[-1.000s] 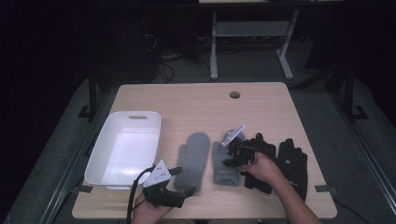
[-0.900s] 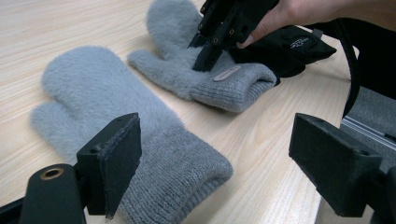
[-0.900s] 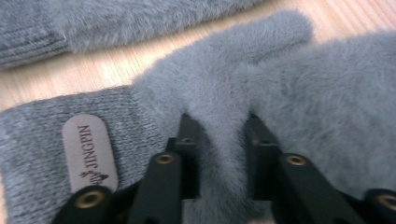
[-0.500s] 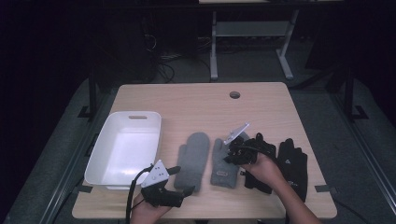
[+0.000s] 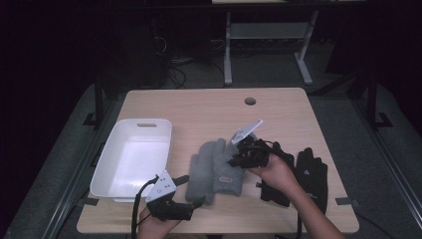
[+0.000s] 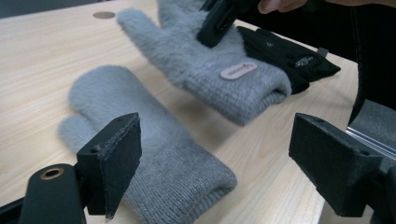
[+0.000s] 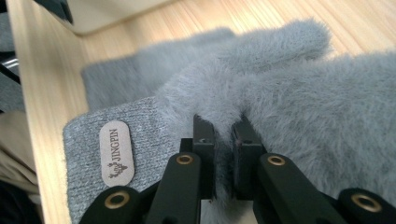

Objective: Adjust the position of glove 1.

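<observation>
Two fuzzy grey mittens are near the table's front. One mitten (image 5: 199, 174) (image 6: 140, 140) lies flat. The other mitten (image 5: 225, 172) (image 6: 224, 70), with a tan label (image 7: 116, 154) on its cuff, hangs tilted just above the table. My right gripper (image 5: 242, 153) (image 7: 223, 140) is shut on a pinch of its fuzzy palm. Its cuff droops toward the front edge. My left gripper (image 5: 191, 190) (image 6: 224, 154) rests low at the front edge with its jaws wide open. It faces the flat mitten's cuff, and nothing is between its pads.
A white tray (image 5: 112, 159) with nothing in it stands at the front left. A pair of black gloves (image 5: 312, 174) (image 6: 289, 56) lies at the front right, under the right forearm. The wooden table (image 5: 209, 109) has a small round hole (image 5: 250, 101) at the back.
The right gripper has risen with the labelled mitten, which lay flat beside the other a second ago. The left gripper has not moved.
</observation>
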A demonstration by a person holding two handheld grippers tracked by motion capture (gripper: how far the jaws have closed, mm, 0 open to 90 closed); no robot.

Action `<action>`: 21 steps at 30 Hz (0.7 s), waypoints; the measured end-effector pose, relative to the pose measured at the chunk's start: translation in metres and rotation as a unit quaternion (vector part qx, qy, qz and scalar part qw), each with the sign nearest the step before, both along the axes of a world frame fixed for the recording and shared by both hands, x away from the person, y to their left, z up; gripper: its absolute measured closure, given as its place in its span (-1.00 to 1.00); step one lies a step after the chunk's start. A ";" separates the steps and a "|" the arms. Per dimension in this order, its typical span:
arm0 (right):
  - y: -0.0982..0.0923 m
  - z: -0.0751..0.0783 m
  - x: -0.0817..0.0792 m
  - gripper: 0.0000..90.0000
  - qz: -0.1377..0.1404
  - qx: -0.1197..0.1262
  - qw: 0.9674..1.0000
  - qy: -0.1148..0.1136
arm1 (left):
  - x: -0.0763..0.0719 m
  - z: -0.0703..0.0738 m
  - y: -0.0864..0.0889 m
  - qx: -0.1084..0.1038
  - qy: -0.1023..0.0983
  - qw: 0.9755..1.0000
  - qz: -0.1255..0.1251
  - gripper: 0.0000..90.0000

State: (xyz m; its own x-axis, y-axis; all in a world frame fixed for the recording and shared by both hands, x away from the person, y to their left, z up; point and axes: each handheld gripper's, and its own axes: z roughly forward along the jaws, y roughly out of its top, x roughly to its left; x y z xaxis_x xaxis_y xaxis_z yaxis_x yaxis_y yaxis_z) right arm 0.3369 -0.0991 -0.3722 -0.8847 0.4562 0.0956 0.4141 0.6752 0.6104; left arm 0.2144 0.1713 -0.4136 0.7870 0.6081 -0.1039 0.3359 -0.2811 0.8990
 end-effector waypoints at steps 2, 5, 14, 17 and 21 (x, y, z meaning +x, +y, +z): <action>0.018 0.004 0.003 0.84 0.014 0.005 1.000 0.005 | 0.000 0.001 0.003 0.001 -0.002 1.000 0.006 -0.63; 0.033 0.006 0.006 0.84 0.031 0.010 0.999 0.005 | 0.001 0.003 0.006 -0.003 0.000 1.000 0.014 -0.62; 0.066 0.005 0.011 0.84 0.049 0.012 0.999 0.021 | 0.005 0.006 0.014 -0.009 0.004 0.999 0.032 -0.61; 0.071 0.001 0.012 0.84 0.045 0.007 0.999 0.030 | 0.005 0.007 0.015 -0.011 0.005 0.999 0.035 -0.61; 0.074 -0.004 0.013 0.84 0.044 0.004 0.998 0.038 | 0.006 0.006 0.015 -0.016 0.008 0.999 0.037 -0.61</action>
State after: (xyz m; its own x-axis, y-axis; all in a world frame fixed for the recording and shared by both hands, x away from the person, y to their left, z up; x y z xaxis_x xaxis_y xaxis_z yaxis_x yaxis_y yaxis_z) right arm 0.3499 -0.0250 -0.3757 -0.9113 0.3766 0.1664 0.3986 0.7060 0.5854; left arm 0.2205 0.1860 -0.4073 0.7379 0.6608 -0.1371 0.3691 -0.2252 0.9017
